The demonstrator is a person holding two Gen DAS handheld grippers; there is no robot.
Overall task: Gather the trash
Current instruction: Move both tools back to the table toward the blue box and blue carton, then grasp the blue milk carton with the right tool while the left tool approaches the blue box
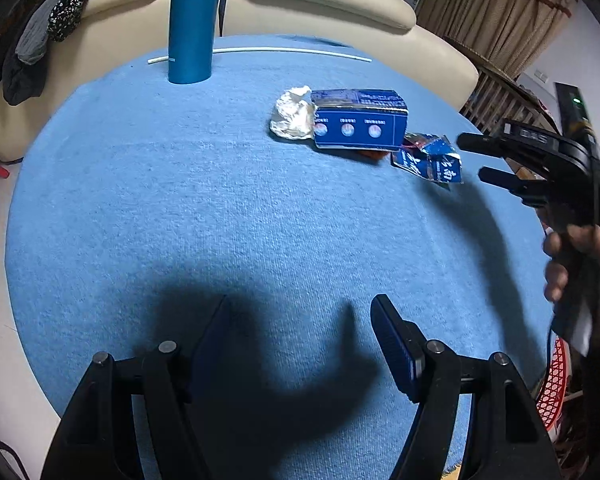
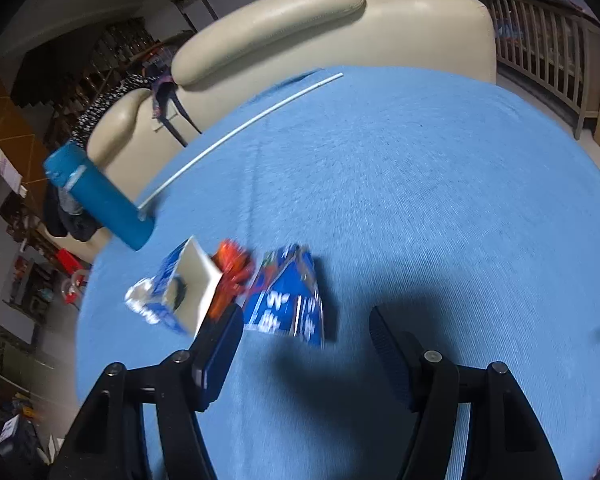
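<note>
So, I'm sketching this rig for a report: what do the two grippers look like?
Both are matte black. The left gripper has two angled arms with silver pivot pins and ribbed dark-blue pads. The right gripper is built the same; in the left wrist view, a thin cable runs by its handle.

Little print can be made out. Ahead and to the right of the left gripper [image 1: 300, 320], the crumpled blue wrapper [image 1: 429, 160] carries large white Chinese characters, one of them seemingly 南. The blue carton [image 1: 359, 120] beside it has lines of small white print on its top and three captioned round pictures on its side, all too small to read. The teal bottle [image 1: 192, 20] bears a band of fine print, also illegible.
</note>
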